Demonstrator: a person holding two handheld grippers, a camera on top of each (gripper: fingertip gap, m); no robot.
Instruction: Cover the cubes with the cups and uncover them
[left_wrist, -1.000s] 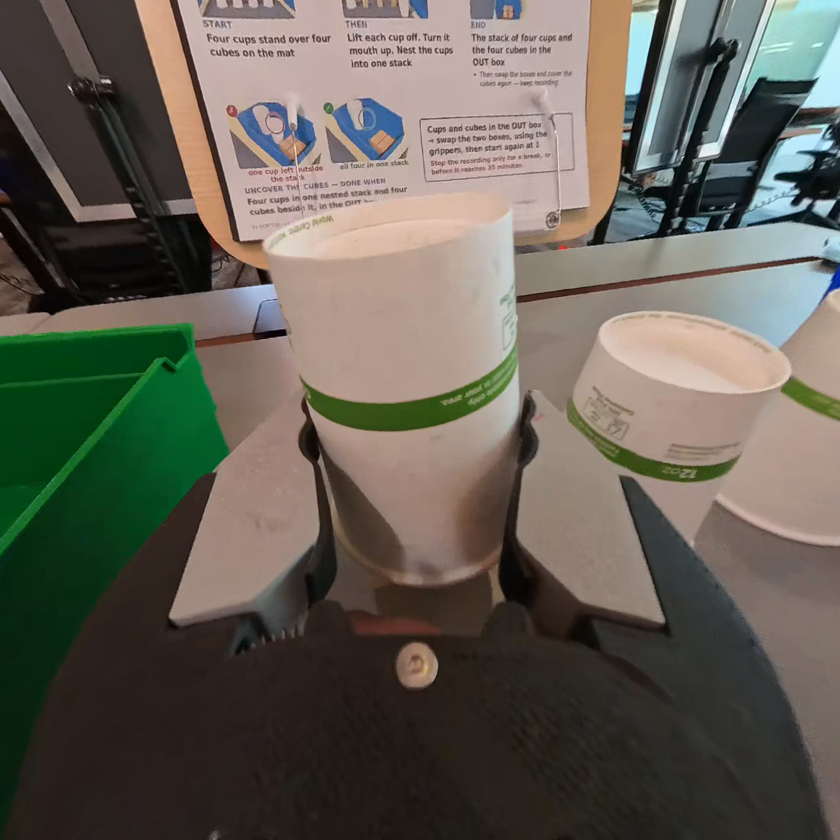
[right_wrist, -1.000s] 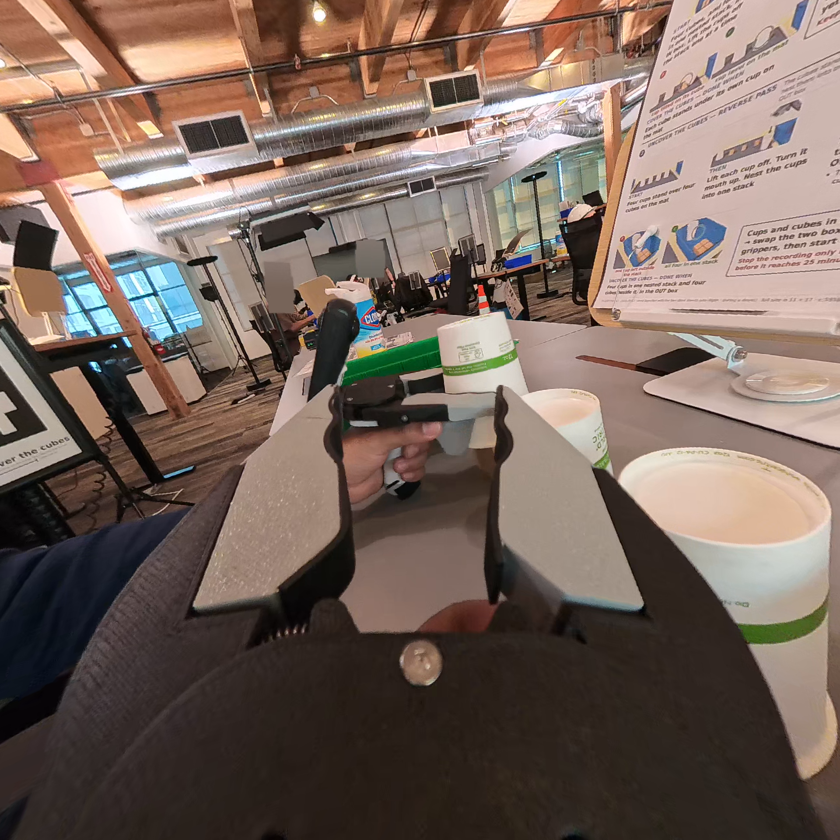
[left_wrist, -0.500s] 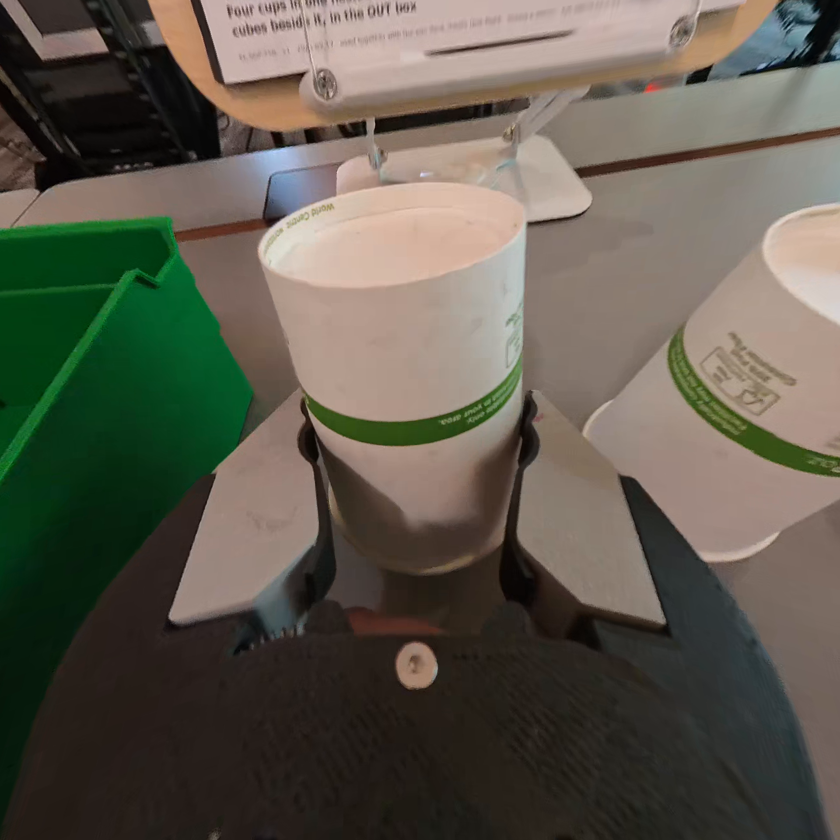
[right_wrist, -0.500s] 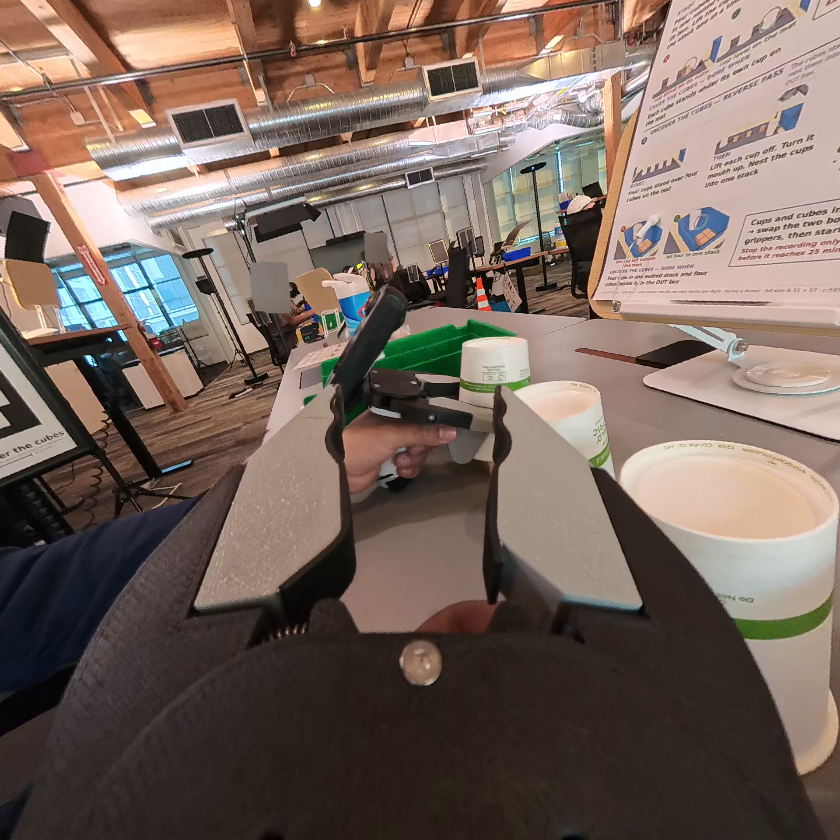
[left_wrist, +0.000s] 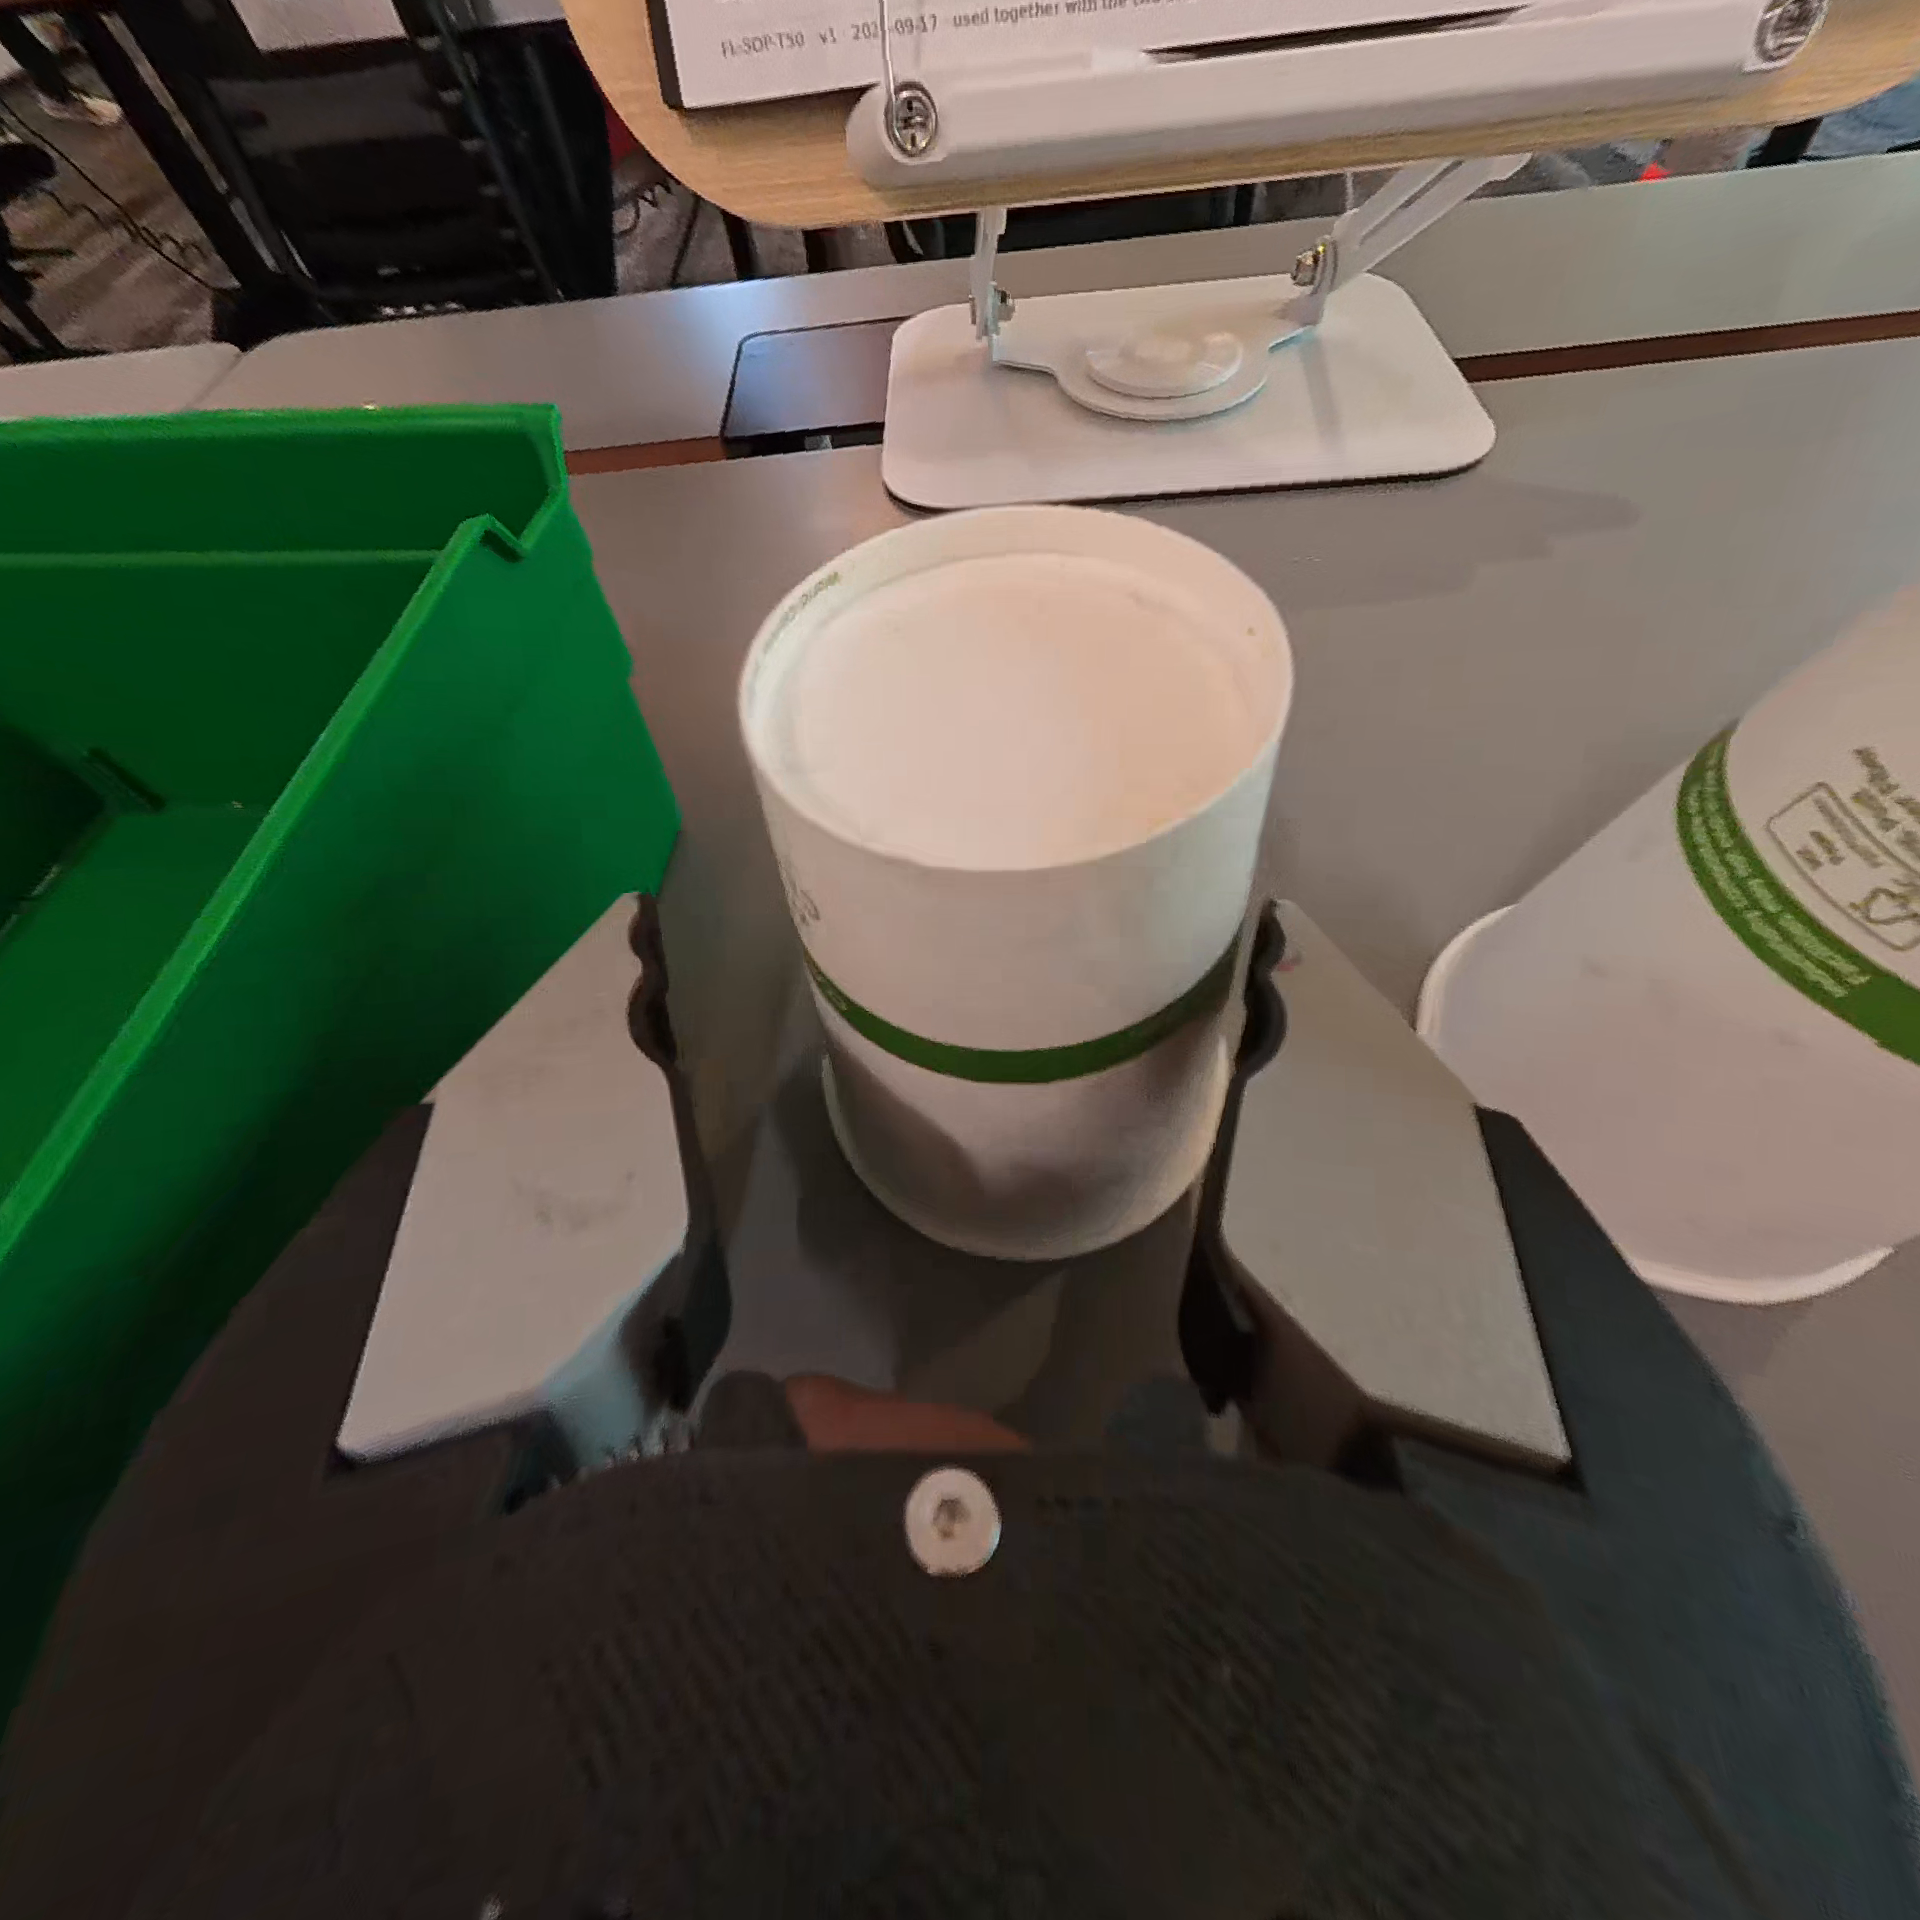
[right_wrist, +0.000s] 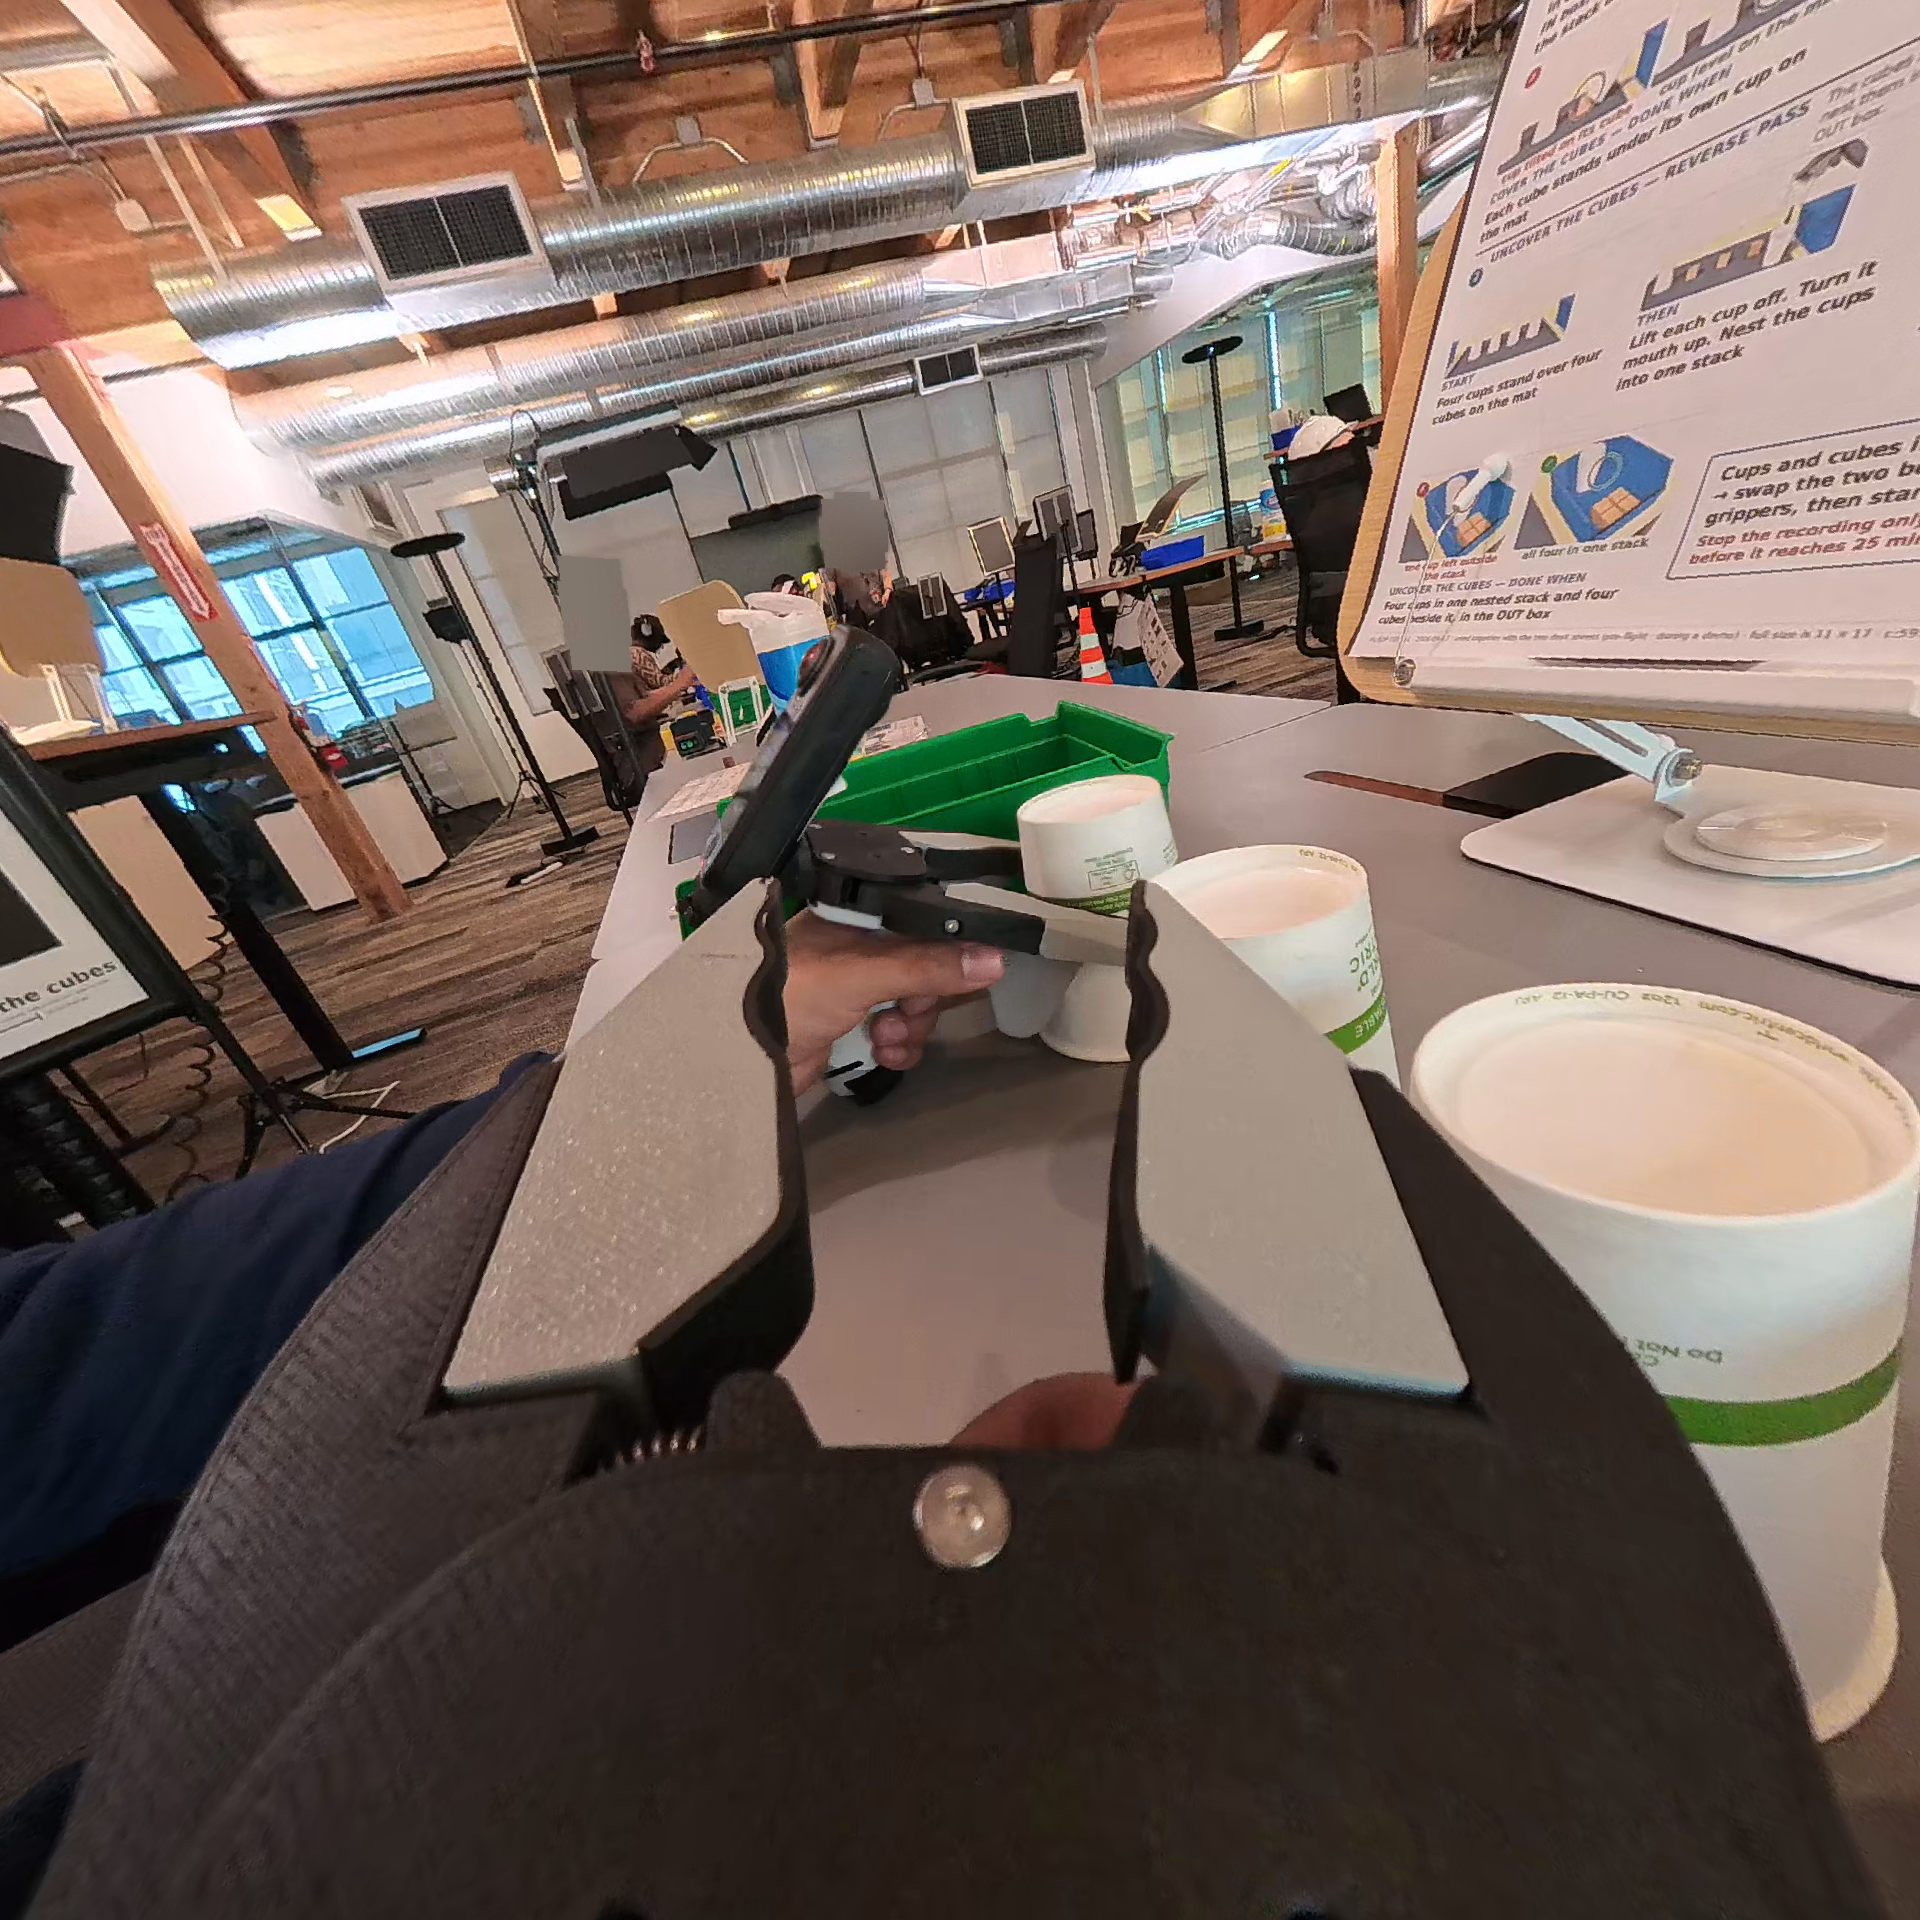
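Observation:
A white paper cup with a green band (left_wrist: 1018, 831) stands upside down on the grey table (left_wrist: 1558, 582), between the fingers of my left gripper (left_wrist: 954, 935). The left gripper is open: its left finger (left_wrist: 649, 966) stands clear of the cup and its right finger (left_wrist: 1259, 966) is right beside it. The right wrist view shows the same cup (right_wrist: 1096, 842) and left gripper (right_wrist: 1060, 899). My right gripper (right_wrist: 953, 935) is open and empty above the table's near edge. No cube shows.
A green bin (left_wrist: 312, 831) stands just left of the cup. A second upside-down cup (left_wrist: 1714, 987) is to its right, also in the right wrist view (right_wrist: 1278, 935), with a third (right_wrist: 1683, 1247) nearest. An instruction board's stand (left_wrist: 1184, 416) is behind.
My left gripper came down with the cup, set it on the table and opened; the left pad has come off the cup. The right gripper has barely moved.

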